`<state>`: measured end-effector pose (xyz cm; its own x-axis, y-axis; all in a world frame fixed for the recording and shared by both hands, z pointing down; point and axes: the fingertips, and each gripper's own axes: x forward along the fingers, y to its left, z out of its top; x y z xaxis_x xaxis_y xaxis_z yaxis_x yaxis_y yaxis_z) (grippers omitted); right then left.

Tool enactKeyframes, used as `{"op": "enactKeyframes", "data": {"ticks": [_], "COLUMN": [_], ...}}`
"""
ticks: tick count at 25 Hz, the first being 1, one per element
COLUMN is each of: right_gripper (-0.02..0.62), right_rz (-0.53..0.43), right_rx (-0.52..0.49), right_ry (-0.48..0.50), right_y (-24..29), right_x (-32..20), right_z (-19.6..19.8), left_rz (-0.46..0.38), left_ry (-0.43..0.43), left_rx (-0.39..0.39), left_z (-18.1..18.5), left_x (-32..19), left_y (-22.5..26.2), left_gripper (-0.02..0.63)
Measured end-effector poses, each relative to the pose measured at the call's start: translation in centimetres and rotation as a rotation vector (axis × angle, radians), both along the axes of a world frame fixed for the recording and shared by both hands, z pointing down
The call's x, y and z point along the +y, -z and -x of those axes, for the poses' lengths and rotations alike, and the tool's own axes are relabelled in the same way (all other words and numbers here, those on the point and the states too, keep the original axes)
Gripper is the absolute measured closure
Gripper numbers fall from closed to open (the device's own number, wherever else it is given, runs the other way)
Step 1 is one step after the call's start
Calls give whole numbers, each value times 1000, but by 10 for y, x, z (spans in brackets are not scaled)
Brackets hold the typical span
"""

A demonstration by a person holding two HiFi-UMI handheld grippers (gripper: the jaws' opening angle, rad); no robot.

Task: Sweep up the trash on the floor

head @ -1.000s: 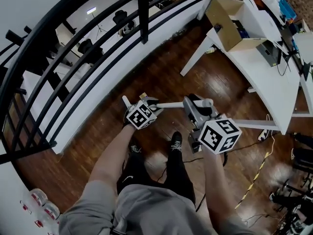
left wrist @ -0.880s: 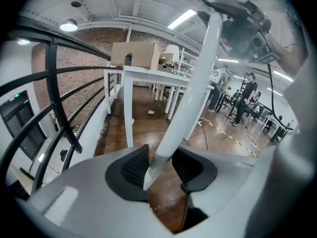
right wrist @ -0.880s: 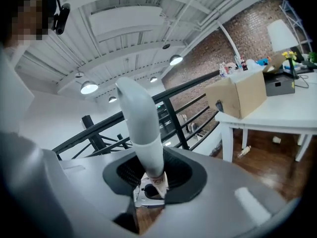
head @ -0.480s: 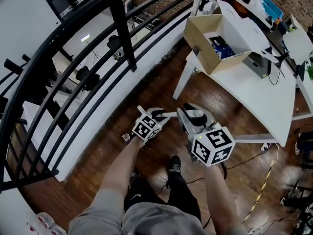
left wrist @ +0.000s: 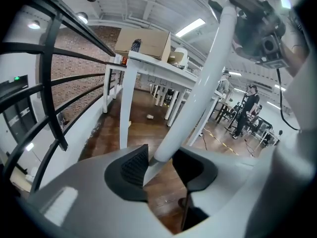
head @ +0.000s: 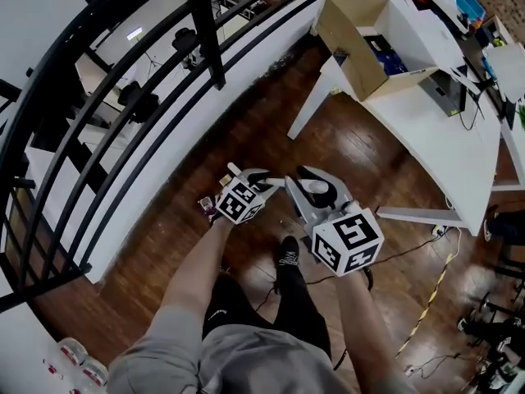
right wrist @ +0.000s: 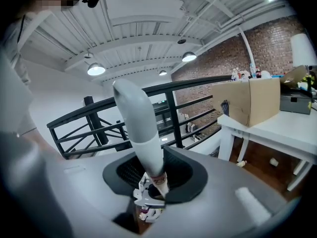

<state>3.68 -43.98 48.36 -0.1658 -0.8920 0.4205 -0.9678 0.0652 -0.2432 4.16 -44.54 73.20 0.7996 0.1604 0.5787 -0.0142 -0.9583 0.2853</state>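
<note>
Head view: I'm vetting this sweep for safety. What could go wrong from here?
The black cable trails near the shoe: a step or sweep could snag it. The white table leg stands close ahead: the white handle in the left gripper or the grey-and-white handle in the right gripper might knock it.

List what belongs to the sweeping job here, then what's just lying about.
For the job: white pole in the left claw; white handle in the right claw; crumpled trash on the wooden floor.
Lying about: cardboard box; white table; black railing; yellow-black cable.
</note>
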Motion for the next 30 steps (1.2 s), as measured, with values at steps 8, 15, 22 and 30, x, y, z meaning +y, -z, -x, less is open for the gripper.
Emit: {"op": "enactKeyframes", "data": {"ticks": [8, 15, 22, 30], "right_gripper": [505, 508, 508, 508], "right_rz": [14, -9, -53, -69], "right_rx": [10, 38, 53, 38], "right_ry": [57, 17, -4, 106], "right_y": [-1, 25, 63, 70], "right_x": [-8, -5, 49, 113], "right_z": [51, 49, -12, -117], "left_rz": [5, -18, -50, -39], "left_ry": [21, 7, -42, 56], "left_rx": [-14, 31, 56, 17], "left_z": [49, 45, -18, -119], "left_x": [-7, -3, 49, 119], "left_y": [-1, 25, 62, 68], "left_gripper": [454, 457, 462, 466]}}
